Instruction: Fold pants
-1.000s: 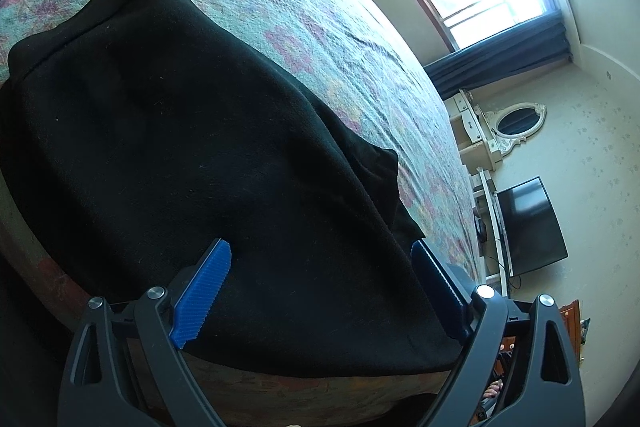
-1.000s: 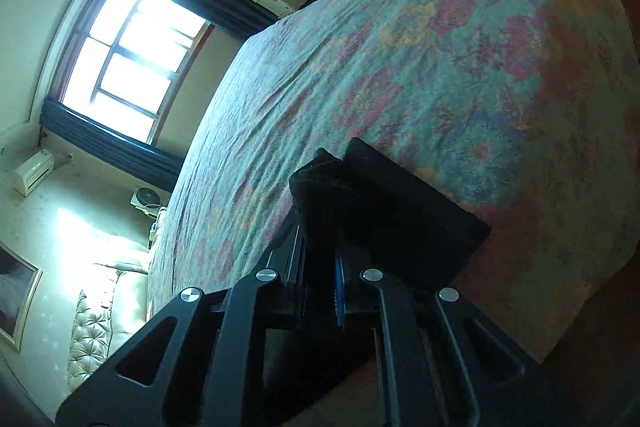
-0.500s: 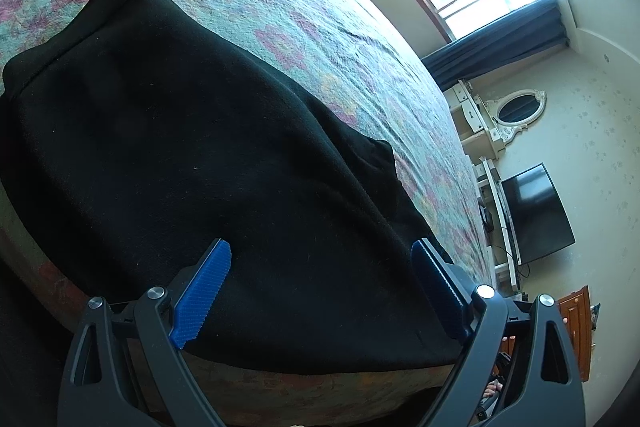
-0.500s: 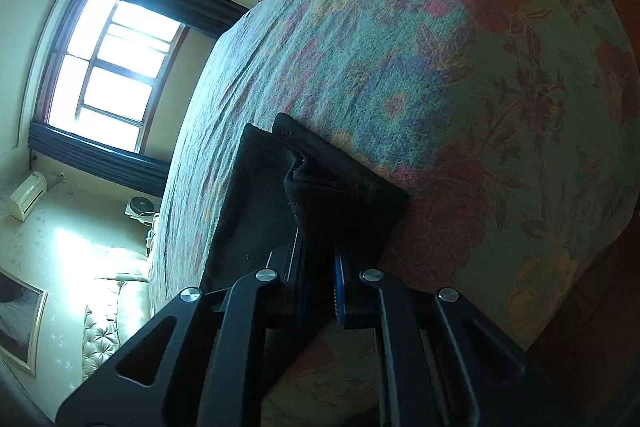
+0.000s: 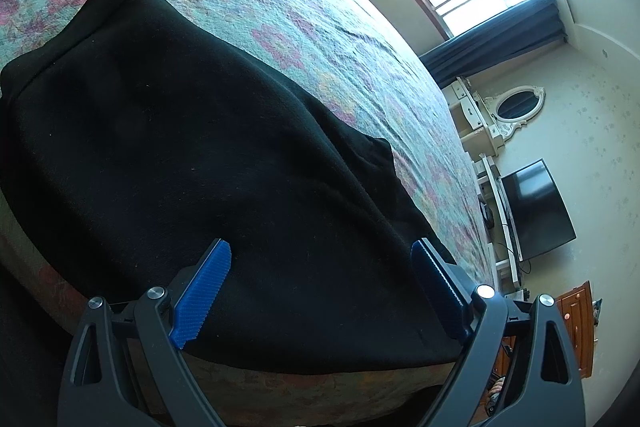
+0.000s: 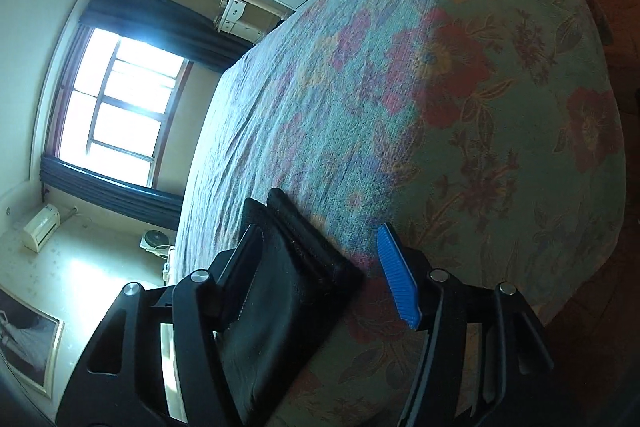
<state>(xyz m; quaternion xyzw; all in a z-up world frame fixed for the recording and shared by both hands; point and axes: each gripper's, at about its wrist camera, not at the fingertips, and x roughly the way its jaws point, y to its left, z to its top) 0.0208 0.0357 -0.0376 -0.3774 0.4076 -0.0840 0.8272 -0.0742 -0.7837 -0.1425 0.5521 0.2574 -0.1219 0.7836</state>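
Black pants [image 5: 208,155] folded flat on bed [image 5: 304,27] near its front edge; fabric matte, slightly fuzzy, lint specks; far corner bunched, layer count hard to make out. Bedspread woven, floral, teal with red and yellow. Left hand-held gripper [image 5: 320,287] wide apart over pants' near edge, blue ribbed pads clear of cloth. Right hand-held gripper [image 6: 316,267] just been opening, now spread; pants corner [image 6: 288,267] between jaws, against left pad, right blue pad clear. Contact there unclear.
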